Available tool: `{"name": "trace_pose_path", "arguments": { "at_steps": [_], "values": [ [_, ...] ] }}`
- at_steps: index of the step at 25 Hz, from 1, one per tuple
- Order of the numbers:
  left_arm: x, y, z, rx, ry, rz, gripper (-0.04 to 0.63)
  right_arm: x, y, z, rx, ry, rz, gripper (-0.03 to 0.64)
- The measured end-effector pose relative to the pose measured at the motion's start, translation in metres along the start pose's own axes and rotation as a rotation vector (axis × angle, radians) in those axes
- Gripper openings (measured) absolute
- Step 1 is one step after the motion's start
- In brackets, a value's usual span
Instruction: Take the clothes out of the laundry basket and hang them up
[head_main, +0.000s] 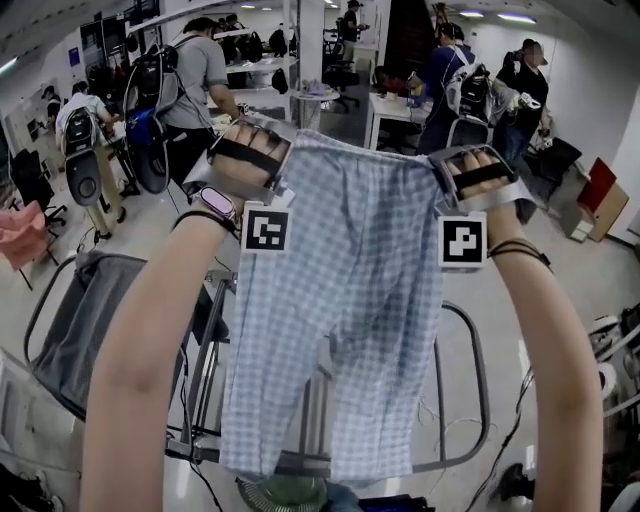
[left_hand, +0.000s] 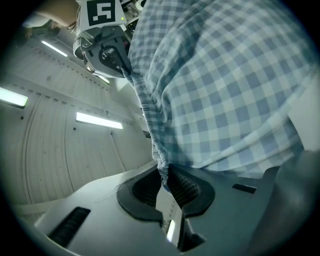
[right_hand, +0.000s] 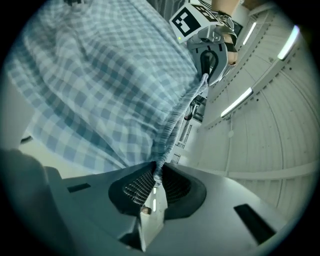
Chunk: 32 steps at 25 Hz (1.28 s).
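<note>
Tongs first: my left tongs (left_hand: 164, 175) are clenched on the gathered waistband (left_hand: 150, 125) of the checked shorts (left_hand: 225, 85). My right tongs (right_hand: 157, 172) are clamped on the same band at its other end. The band runs stretched between the two, and in each gripper view I can see the other tool at its far end, while blue-and-white cloth fills much of the rest.

In the head view I hold the shorts up at arm's length, spread wide, both legs hanging straight down in front of me. They hide most of a metal tube frame (head_main: 470, 400) standing on the floor below. Only its right rail and a few bars at the left show past the cloth.

A grey fabric basket (head_main: 85, 320) sits low on my left, apart from the shorts. A pink cloth (head_main: 22, 235) shows at the far left edge. Beyond the waistband, people with backpacks (head_main: 190, 80) stand near a white surface (head_main: 395, 108), well apart from me.
</note>
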<state>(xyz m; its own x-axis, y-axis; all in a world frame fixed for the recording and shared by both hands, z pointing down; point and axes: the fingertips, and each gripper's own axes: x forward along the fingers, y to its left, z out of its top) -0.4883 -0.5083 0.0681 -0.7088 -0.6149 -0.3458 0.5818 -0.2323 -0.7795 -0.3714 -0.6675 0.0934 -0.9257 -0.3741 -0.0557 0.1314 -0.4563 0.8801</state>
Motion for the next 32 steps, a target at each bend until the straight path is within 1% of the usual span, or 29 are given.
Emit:
{"name": "trace_pose_path", "arguments": {
  "at_steps": [2,4,7,10,11,12,13,14,15,16,17,18,20,23,26,29,32],
  "values": [
    [-0.003,-0.036,0.027,-0.010,-0.035,-0.081,0.032,0.010,0.052,0.013,0.024,-0.011,0.128,0.038],
    [-0.013,-0.074,0.053,-0.006,-0.064,-0.163,0.032,0.012,0.105,0.032,0.050,-0.027,0.226,0.038],
    [-0.032,-0.124,0.087,-0.010,-0.088,-0.272,0.032,0.008,0.167,0.062,0.075,-0.065,0.318,0.038],
    [-0.054,-0.164,0.119,-0.042,-0.079,-0.382,0.032,-0.003,0.214,0.085,0.134,-0.108,0.364,0.045],
    [-0.061,-0.176,0.128,-0.064,-0.065,-0.422,0.032,-0.008,0.229,0.091,0.163,-0.113,0.388,0.049],
    [-0.069,-0.189,0.135,-0.096,-0.047,-0.468,0.032,-0.012,0.244,0.097,0.200,-0.110,0.433,0.052],
    [-0.078,-0.202,0.141,-0.146,-0.027,-0.519,0.034,-0.018,0.260,0.103,0.248,-0.100,0.498,0.054],
    [-0.085,-0.215,0.145,-0.213,-0.003,-0.573,0.039,-0.023,0.275,0.110,0.309,-0.086,0.572,0.120],
    [-0.093,-0.229,0.148,-0.292,0.027,-0.634,0.098,-0.028,0.286,0.117,0.377,-0.074,0.635,0.266],
    [-0.101,-0.243,0.148,-0.374,0.063,-0.700,0.256,-0.033,0.293,0.123,0.447,-0.066,0.672,0.386],
    [-0.107,-0.254,0.145,-0.450,0.106,-0.756,0.424,-0.038,0.295,0.127,0.510,-0.060,0.686,0.394],
    [-0.114,-0.261,0.141,-0.512,0.147,-0.791,0.466,-0.044,0.295,0.131,0.559,-0.054,0.687,0.394],
    [-0.124,-0.265,0.130,-0.600,0.197,-0.811,0.476,-0.055,0.295,0.136,0.617,-0.038,0.689,0.394],
    [-0.139,-0.260,0.119,-0.667,0.203,-0.804,0.483,-0.070,0.283,0.142,0.646,-0.011,0.683,0.394],
    [-0.151,-0.252,0.105,-0.726,0.199,-0.796,0.483,-0.083,0.256,0.150,0.718,0.020,0.670,0.394],
    [-0.167,-0.243,0.083,-0.812,0.210,-0.790,0.483,-0.100,0.222,0.165,0.800,0.036,0.646,0.394],
    [-0.187,-0.231,0.059,-0.893,0.213,-0.777,0.483,-0.122,0.190,0.175,0.827,0.056,0.609,0.394]
  ]
}}
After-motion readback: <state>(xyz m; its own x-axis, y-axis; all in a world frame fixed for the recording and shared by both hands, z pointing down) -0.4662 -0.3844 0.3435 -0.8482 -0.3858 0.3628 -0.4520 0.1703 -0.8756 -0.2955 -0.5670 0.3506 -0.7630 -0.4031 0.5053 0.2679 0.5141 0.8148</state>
